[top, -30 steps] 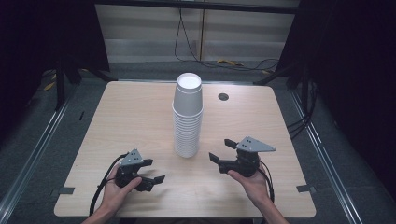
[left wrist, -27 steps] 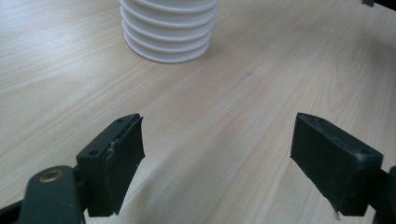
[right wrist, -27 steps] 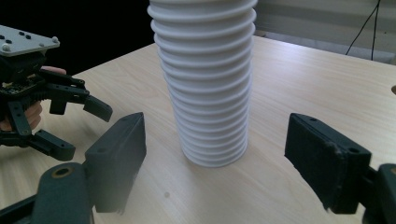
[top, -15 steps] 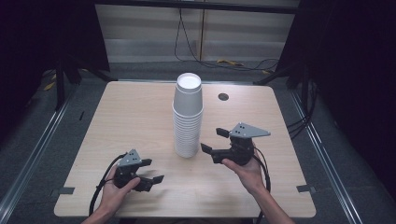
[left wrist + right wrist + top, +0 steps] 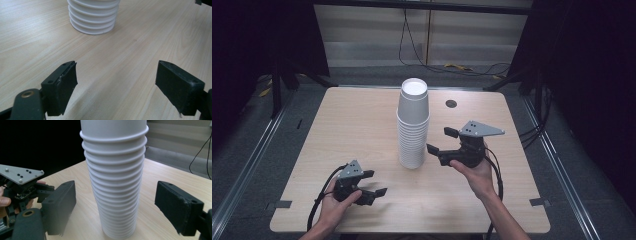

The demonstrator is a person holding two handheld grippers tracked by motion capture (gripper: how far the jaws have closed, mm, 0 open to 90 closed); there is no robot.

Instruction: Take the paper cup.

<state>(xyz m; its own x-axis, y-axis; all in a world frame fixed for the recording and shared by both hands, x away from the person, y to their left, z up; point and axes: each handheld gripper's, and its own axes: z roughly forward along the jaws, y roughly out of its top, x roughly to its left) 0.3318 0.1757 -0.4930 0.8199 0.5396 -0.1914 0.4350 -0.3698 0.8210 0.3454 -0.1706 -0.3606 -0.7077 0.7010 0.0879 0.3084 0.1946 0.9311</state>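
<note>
White paper, ribbed rim over rim: that is the stack of cups (image 5: 413,125) we are lining up on, standing upright near the middle of the wooden table (image 5: 352,130). Our right gripper (image 5: 443,141) hangs just beside the stack's lower half, jaws spread wide and holding nothing, and in the right gripper view the column (image 5: 115,177) sits squarely between the two black pads (image 5: 60,205), with clear air on both sides.

To do this well, we want to come in level and close on one cup's wall, not across two rims, because a squeeze spanning several cups would likely lift the whole lot or tip it. We judge a light pinch is best, since thin paper walls will dent, and the tower is tall and narrow enough to topple from a sideways nudge.

Our left gripper (image 5: 371,182) rests low on the near side of the table, well apart from the stack, its jaws also parted and empty. In the left gripper view we look along the wood grain to the stack's base (image 5: 93,18) farther off. That hand could steady the lower cups if the top one sticks.

The cups are plain and matt, with the topmost standing proud of the rest, its open mouth facing up. The rolled lips make even bands down the column. A small dark round mark (image 5: 451,103) sits on the table beyond.
</note>
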